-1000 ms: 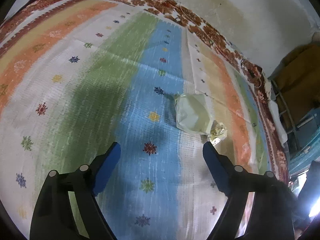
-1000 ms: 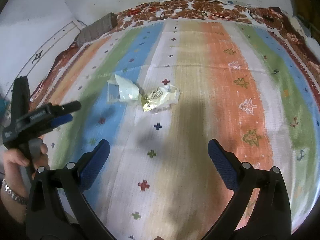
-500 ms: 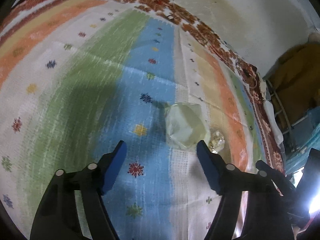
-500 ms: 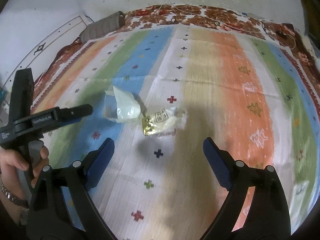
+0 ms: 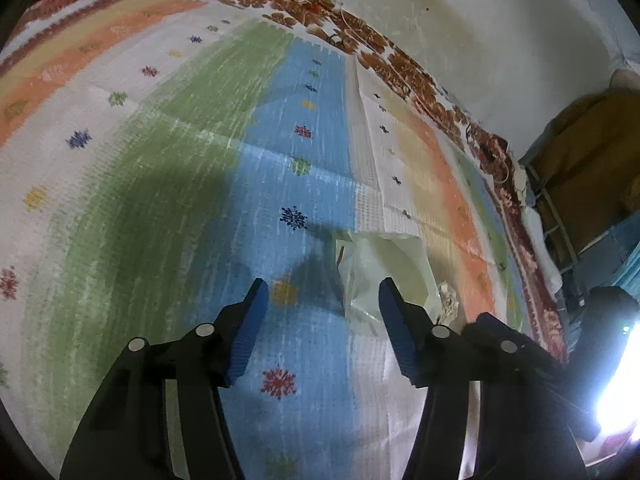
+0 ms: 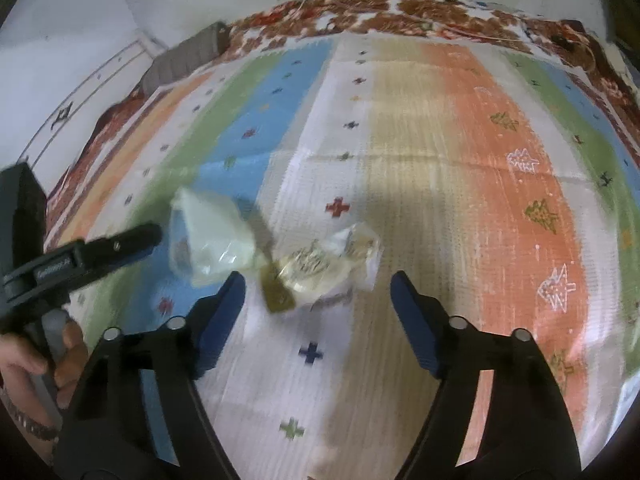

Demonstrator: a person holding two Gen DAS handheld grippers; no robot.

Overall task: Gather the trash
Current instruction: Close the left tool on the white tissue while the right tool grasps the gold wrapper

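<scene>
A pale translucent plastic bag (image 5: 384, 268) lies on the striped bedspread (image 5: 168, 184), just ahead of my open left gripper (image 5: 320, 292) and partly behind its right finger. A crumpled clear and gold wrapper (image 6: 320, 268) lies right of the bag (image 6: 208, 236) in the right wrist view. My open right gripper (image 6: 316, 288) hovers just short of the wrapper, which sits between its fingers. The wrapper barely shows in the left wrist view (image 5: 448, 300). The left gripper also shows at left in the right wrist view (image 6: 152, 236).
The bedspread covers a bed against a stained white wall (image 5: 480, 40). A grey rolled cushion (image 6: 184, 60) lies at the far end. Metal shelving with brown cloth (image 5: 580, 184) stands beside the bed. A hand (image 6: 44, 356) holds the left gripper.
Both grippers moved forward and down towards the trash. The bag and the wrapper now lie much closer to the fingertips; neither has moved on the bed.
</scene>
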